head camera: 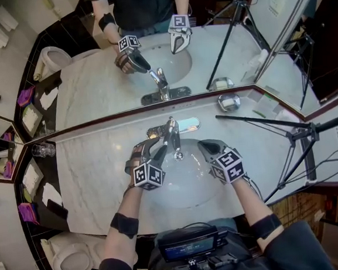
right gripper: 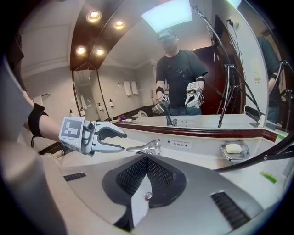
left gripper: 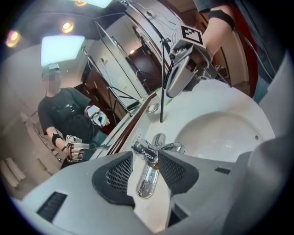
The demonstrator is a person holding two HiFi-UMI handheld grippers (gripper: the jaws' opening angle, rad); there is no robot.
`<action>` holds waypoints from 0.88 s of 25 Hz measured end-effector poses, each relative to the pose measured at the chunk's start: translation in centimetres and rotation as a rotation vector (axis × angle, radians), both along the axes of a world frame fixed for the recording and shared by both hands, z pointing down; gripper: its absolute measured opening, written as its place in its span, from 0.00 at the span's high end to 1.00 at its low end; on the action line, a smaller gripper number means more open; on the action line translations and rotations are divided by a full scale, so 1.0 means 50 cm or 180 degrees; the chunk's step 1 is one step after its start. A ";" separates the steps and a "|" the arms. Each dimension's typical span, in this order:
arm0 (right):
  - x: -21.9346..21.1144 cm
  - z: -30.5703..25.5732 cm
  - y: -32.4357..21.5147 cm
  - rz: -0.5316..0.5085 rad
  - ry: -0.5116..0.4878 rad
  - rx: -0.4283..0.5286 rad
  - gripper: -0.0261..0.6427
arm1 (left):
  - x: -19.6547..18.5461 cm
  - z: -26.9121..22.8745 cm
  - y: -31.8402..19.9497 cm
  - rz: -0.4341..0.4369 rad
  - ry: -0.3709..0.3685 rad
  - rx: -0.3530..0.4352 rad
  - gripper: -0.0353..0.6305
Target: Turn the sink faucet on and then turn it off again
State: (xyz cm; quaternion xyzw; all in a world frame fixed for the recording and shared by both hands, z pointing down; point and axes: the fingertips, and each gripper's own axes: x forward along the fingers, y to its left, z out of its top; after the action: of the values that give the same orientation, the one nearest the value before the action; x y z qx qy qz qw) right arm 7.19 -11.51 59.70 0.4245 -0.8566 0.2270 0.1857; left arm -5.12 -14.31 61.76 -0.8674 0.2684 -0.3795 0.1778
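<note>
Faucet [head camera: 170,131]: chrome, single lever [left gripper: 148,170], at the back rim of the sink [head camera: 189,195] in a marble table [head camera: 93,179]. No water shows at the spout, so the turning-on looks only just in hand, with the turning-off wholly left to do. Left tool [head camera: 156,145]: jaws closed on the lever from its free end, pads against both sides; right tool [head camera: 205,149]: jaws together, empty, over the sink to the right of the faucet, apart from it.
</note>
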 end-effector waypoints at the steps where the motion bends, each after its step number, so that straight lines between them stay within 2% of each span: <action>1: -0.004 -0.003 0.001 -0.0011 -0.0008 0.0010 0.93 | -0.007 -0.012 0.004 -0.0027 0.0018 0.0005 0.71; 5: -0.014 -0.013 0.007 -0.0049 -0.0021 0.0048 0.93 | -0.033 -0.048 0.029 -0.0104 0.0056 -0.0005 0.80; 7: -0.016 -0.017 0.011 -0.0056 -0.0022 0.0064 0.93 | -0.045 -0.067 0.043 -0.0213 0.0197 -0.0096 0.87; 9: -0.016 -0.024 0.013 -0.0057 -0.0025 0.0094 0.93 | -0.054 -0.089 0.055 -0.0334 0.0435 -0.0251 0.94; 13: -0.016 -0.043 0.016 -0.0042 -0.0020 0.0153 0.93 | -0.070 -0.120 0.080 -0.0476 0.1016 -0.0703 0.94; 16: -0.014 -0.054 0.027 -0.0026 0.0000 0.0176 0.93 | -0.085 -0.149 0.096 -0.0707 0.1542 -0.1028 0.94; 20: -0.010 -0.070 0.040 0.0003 0.0022 0.0227 0.93 | -0.120 -0.166 0.110 -0.1015 0.2104 -0.1267 0.94; 22: -0.006 -0.074 0.046 0.0022 0.0028 0.0243 0.93 | -0.135 -0.173 0.122 -0.1113 0.2276 -0.1324 0.94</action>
State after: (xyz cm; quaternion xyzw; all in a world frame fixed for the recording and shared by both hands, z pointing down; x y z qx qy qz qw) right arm 6.89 -9.23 55.99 0.4351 -0.8624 0.1930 0.1724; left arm -11.87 -8.21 53.10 -0.9030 0.3735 -0.1261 -0.1711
